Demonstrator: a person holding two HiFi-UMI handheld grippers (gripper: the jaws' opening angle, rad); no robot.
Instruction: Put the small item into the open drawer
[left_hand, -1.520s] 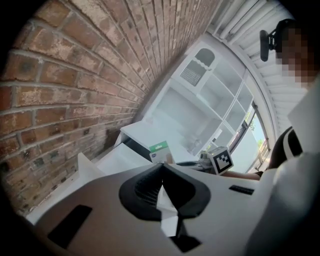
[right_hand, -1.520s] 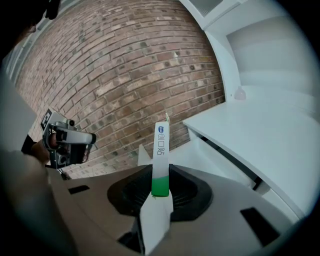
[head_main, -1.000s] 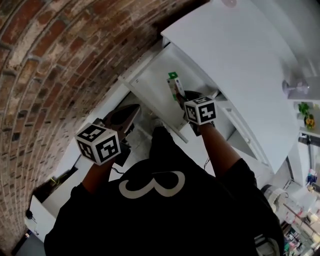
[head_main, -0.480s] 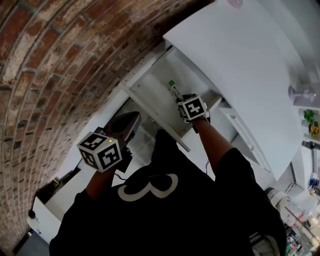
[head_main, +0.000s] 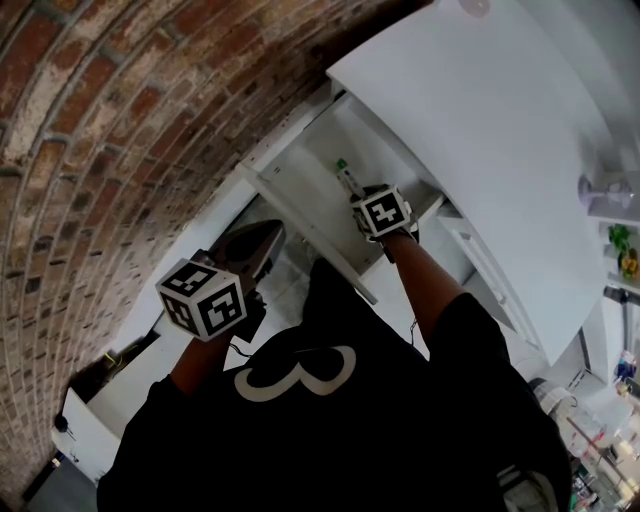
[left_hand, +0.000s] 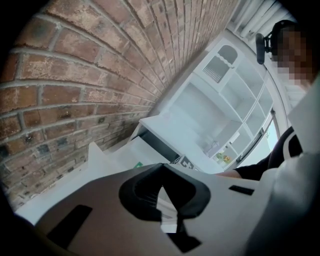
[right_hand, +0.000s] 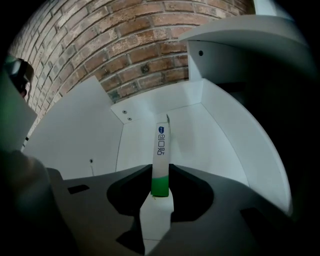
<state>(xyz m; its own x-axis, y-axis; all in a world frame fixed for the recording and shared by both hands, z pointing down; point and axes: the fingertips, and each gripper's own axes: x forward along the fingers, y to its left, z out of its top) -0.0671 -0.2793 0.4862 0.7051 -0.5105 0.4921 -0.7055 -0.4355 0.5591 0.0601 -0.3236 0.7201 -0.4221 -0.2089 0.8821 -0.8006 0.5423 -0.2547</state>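
The small item (head_main: 345, 178) is a slim white packet with a green end and blue print (right_hand: 161, 155). My right gripper (head_main: 354, 192) is shut on its green end (right_hand: 160, 186) and holds it edge-on, pointing into the open white drawer (head_main: 305, 195). The packet hangs inside the drawer, above its floor (right_hand: 200, 145) and short of the back corner. My left gripper (head_main: 250, 248) hovers lower left, beside the drawer's front, shut with nothing in it (left_hand: 167, 202).
A brick wall (head_main: 120, 120) runs along the left, behind the drawer (right_hand: 150, 45). The white table top (head_main: 480, 110) overhangs the drawer on the right. A white shelf unit (left_hand: 225, 100) stands far off. The person's dark shirt (head_main: 320, 420) fills the lower head view.
My right gripper has carried the packet forward and lower into the drawer. The left gripper has barely shifted.
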